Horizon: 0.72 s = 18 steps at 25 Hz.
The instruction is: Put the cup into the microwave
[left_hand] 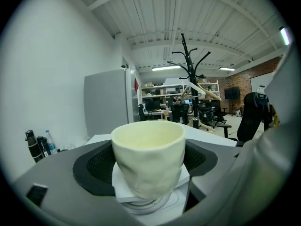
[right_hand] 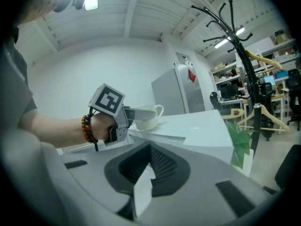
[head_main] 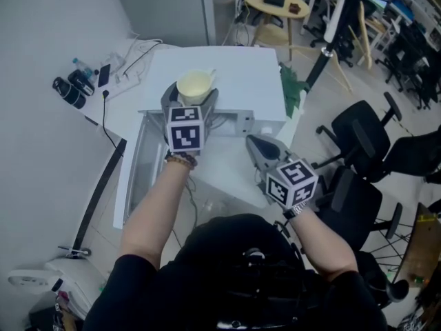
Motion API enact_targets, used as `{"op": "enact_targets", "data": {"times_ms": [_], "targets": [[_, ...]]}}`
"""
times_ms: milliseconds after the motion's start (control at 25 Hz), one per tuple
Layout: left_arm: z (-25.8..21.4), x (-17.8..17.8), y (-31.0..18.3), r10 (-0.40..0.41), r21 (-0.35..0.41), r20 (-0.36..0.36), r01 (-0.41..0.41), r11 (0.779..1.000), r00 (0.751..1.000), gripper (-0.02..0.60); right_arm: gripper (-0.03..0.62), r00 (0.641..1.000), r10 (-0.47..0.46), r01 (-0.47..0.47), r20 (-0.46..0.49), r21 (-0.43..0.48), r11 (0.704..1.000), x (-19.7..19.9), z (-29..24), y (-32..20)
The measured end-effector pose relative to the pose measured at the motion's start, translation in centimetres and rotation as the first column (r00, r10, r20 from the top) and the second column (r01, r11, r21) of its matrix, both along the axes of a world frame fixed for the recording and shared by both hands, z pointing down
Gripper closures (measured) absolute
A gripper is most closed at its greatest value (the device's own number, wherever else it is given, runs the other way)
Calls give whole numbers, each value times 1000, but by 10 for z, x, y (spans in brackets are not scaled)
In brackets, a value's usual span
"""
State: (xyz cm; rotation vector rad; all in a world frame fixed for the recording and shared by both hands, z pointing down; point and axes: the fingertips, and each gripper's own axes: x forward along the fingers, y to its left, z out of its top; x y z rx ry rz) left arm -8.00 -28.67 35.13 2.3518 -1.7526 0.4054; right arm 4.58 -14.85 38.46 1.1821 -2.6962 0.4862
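— Between the fingers of the left gripper [head_main: 194, 95], what was there?

— A cream cup [left_hand: 148, 157], upright, with its mouth open to the ceiling. The fingers [left_hand: 200, 160] were spread around it, one dark pad against each side of its wall, pinching it.

— And what lay under those fingers?

— A white microwave [head_main: 238, 74]. From the head view the cup sat over the front edge of the microwave's top. The right gripper view showed it level with that top, handle on the side away from the hand. Whether the cup's base touched the top, I could not tell.

— Where was the right gripper [head_main: 256, 145]?

— To the right of the left fingers and nearer the person, over the white worktop [head_main: 227, 174] in front of the microwave. Its fingers were pressed together with nothing between them, and they pointed toward the microwave.

— What else was around?

— Far to the left of the left fingers, dark bottles [head_main: 72, 85] stood by the wall. Beyond those fingers rose a black coat stand [left_hand: 190, 74]. To the right of the right fingers were black office chairs [head_main: 358, 126]. Behind the left fingers, a beaded bracelet [head_main: 180, 161] circled the person's wrist.
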Motion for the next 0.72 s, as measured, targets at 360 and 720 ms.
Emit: {"op": "enact_targets", "data": {"times_ms": [360, 720], "targets": [[-5, -10, 32, -56, 8, -1, 56, 998, 998, 155, 577, 997, -73, 73, 7, -2, 997, -8, 1, 16], [3, -13, 65, -89, -2, -10, 89, 996, 996, 155, 577, 990, -138, 138, 9, -24, 990, -17, 11, 33]]}}
